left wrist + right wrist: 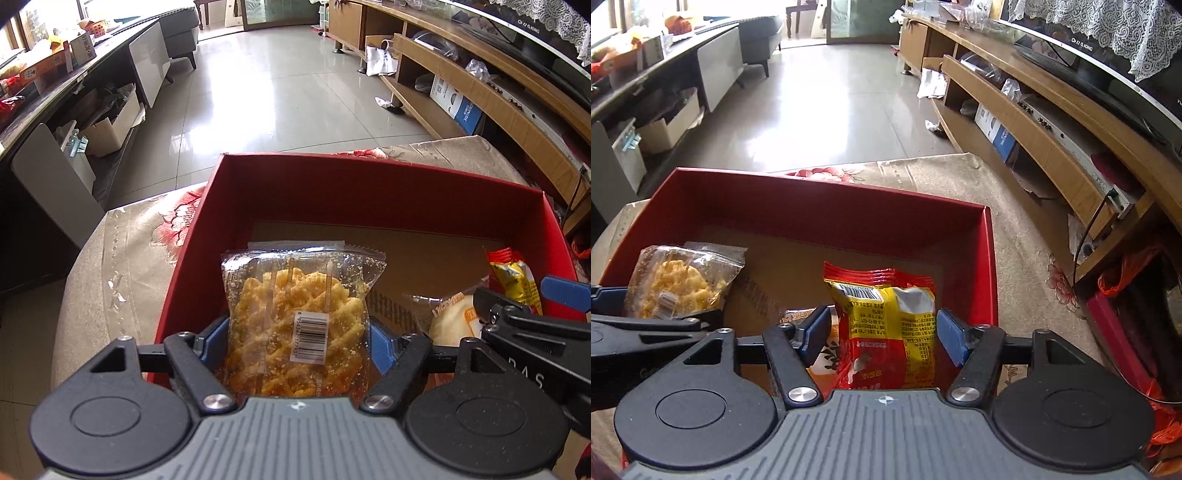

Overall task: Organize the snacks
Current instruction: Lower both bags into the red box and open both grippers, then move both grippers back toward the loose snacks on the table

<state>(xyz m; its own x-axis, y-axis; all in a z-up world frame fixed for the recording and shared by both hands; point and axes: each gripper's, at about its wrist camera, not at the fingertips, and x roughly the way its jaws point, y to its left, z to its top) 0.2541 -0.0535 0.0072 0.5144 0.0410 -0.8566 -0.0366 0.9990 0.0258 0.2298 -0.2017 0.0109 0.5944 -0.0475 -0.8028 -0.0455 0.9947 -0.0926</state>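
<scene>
Left gripper (297,341): blue pads clamped on both sides of a clear packet of yellow fried snack (295,325), barcode label facing the camera. Packet is held over the near-left part of the red box (365,181), upper end pointing to the far side.

Right gripper (879,332): pads sit on either side of a red-and-yellow snack packet (886,325), barcode end up. The left pad touches it; at the right pad I cannot tell contact for sure, so grip reads as closed on the packet, not certain. Packet is over the near-right part of the box.

Between the two grippers, low in the box: a pale round bun in a clear wrapper (452,321), lying on the brown cardboard floor (424,258). In the right wrist view an orange wrapper (827,360) shows just left of the red-and-yellow packet, mostly hidden.

Box stands on a table with a beige cloth (1015,229) with red flower embroidery, under a clear cover.

Far: glossy tile floor (266,96), wooden TV stand (1052,122) on the right, dark cabinet (37,155) with clutter on the left.
</scene>
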